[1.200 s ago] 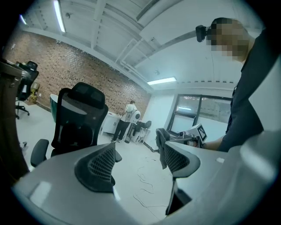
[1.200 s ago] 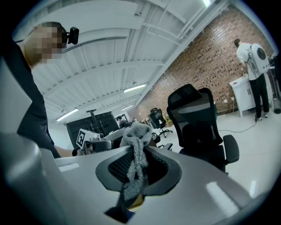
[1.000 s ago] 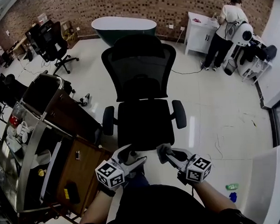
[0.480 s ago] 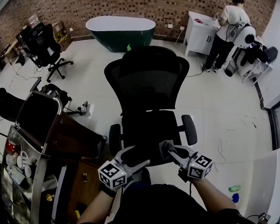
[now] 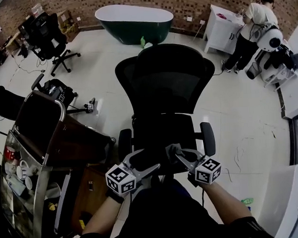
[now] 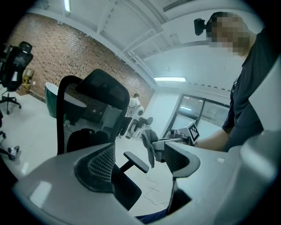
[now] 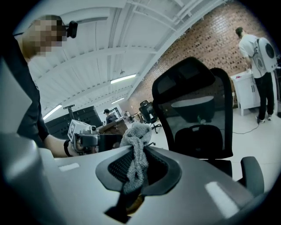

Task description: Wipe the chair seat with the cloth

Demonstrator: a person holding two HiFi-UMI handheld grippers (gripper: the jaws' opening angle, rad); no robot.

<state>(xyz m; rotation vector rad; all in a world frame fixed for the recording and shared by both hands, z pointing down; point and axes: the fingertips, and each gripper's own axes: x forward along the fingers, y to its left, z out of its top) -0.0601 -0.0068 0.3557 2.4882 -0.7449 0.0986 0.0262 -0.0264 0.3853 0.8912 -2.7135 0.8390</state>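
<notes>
Both grippers have moved up to the front edge of the chair seat (image 5: 162, 132), the right gripper (image 5: 182, 157) pinching the grey cloth (image 5: 171, 150) just above it, the left gripper (image 5: 145, 161) spread and empty, so wiping looks ready to start

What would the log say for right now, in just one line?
left gripper: open, empty | right gripper: shut on grey cloth | both: at chair seat front edge | wipe: contact not clear
</notes>
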